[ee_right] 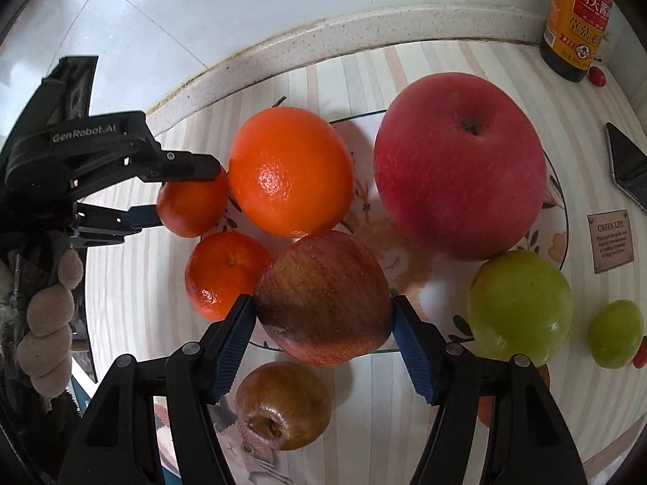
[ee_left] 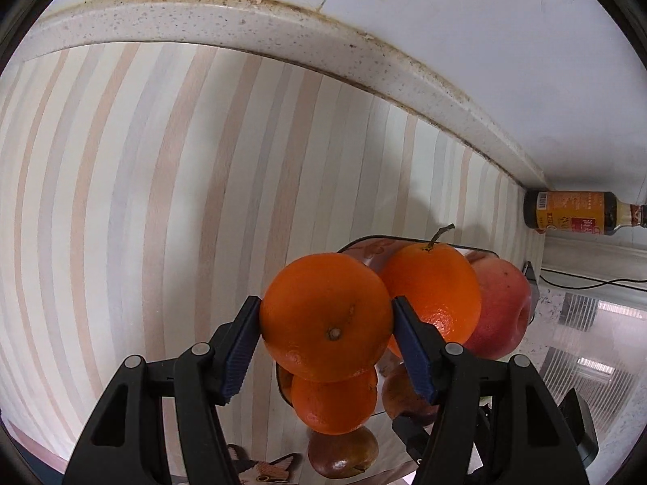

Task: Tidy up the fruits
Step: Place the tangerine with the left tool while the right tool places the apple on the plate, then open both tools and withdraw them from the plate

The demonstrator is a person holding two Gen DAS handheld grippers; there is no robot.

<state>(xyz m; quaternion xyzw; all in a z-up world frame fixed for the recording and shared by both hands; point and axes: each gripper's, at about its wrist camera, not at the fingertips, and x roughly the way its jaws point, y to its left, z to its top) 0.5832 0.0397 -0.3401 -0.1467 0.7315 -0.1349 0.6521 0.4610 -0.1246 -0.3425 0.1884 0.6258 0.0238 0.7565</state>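
left gripper (ee_left: 325, 319) clenched on small mandarin (ee_left: 325, 315), at plate's (ee_right: 560, 186) left edge | right gripper (ee_right: 323, 307) clenched on striped apple (ee_right: 323, 299), over plate's near rim | big orange (ee_right: 291, 169) rested on plate

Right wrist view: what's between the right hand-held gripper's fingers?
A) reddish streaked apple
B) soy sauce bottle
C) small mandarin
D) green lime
A: in the right wrist view, the right hand-held gripper has its blue pads against both sides of the reddish streaked apple at the plate's near edge; the small mandarin sits in the left hand-held gripper.
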